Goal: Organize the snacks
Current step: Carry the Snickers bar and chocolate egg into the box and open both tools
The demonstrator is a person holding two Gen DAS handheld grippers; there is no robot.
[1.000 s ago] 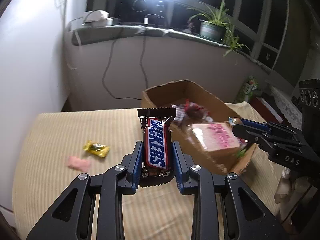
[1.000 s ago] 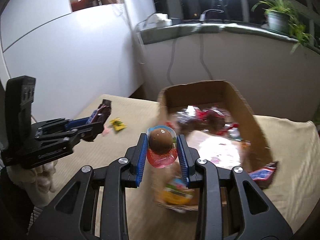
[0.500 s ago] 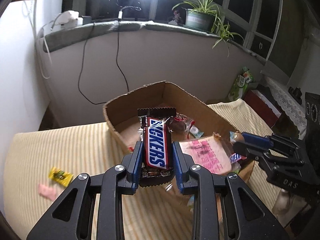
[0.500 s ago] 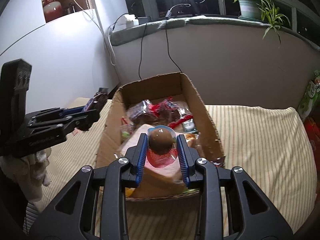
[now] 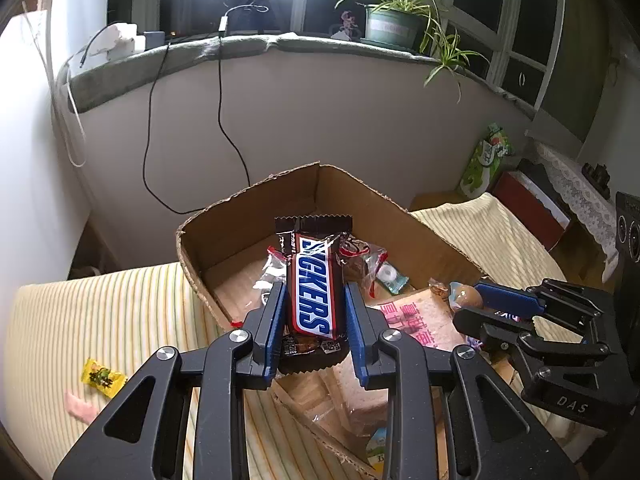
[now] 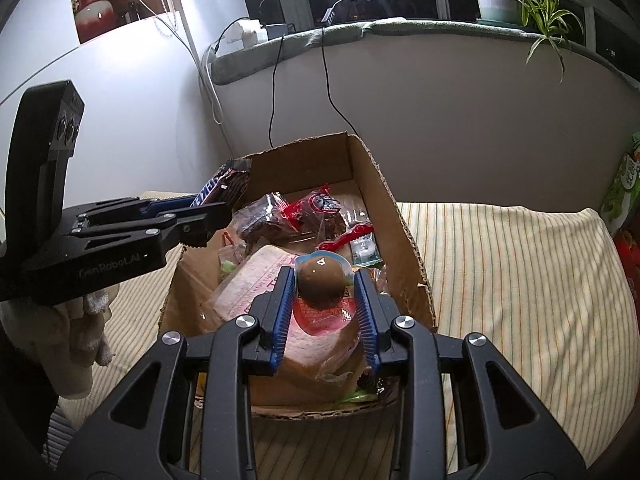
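My left gripper (image 5: 314,300) is shut on a brown Snickers bar (image 5: 314,280) and holds it upright over the left side of an open cardboard box (image 5: 256,208). My right gripper (image 6: 322,292) is shut on a small packet with a brown egg-shaped snack (image 6: 322,280) and holds it over the near part of the box (image 6: 384,200). The box holds wrapped bread (image 6: 256,280) and several other packets. The right gripper also shows in the left wrist view (image 5: 472,304), the left one in the right wrist view (image 6: 200,216).
A yellow candy (image 5: 102,376) and a pink wrapper (image 5: 80,404) lie on the striped cloth (image 5: 100,312) left of the box. A wall with a hanging cable (image 5: 220,120) and a sill with a potted plant (image 5: 392,28) stand behind. A green bag (image 5: 484,160) stands at far right.
Both grippers have moved over the box with their snacks still held. The left one came from the cloth near the candies to the box's left side.
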